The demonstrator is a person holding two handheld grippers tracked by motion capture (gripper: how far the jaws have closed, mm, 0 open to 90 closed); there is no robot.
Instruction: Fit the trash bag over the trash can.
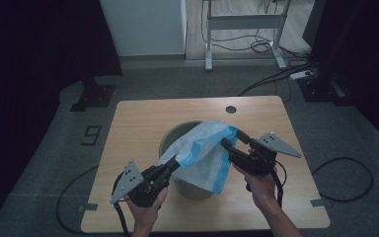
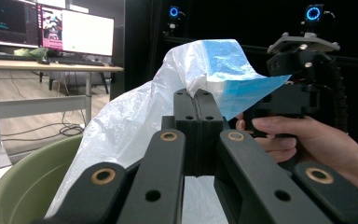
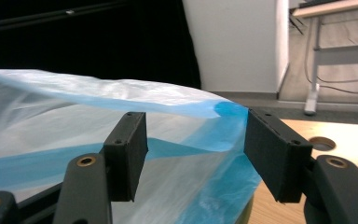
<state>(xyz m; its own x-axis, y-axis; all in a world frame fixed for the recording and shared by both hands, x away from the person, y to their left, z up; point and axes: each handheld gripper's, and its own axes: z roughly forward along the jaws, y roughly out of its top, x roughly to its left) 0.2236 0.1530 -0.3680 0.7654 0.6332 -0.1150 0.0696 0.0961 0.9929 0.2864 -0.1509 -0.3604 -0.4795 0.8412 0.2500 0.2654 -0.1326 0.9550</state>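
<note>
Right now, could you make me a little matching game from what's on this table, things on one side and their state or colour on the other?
Things:
1. left gripper
2. right gripper
3. bin
4. plastic bag

Descriptions:
A. olive green, standing on the table
B. white with a blue edge, draped over the bin
C. jaws shut on the bag
D. jaws apart, the bag's blue edge between them

Pairs: 1-C, 2-D, 3-A, 4-B

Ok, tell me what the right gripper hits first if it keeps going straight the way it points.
Probably the plastic bag: its blue-edged rim already lies between the open jaws of the right gripper, though contact is unclear.
</note>
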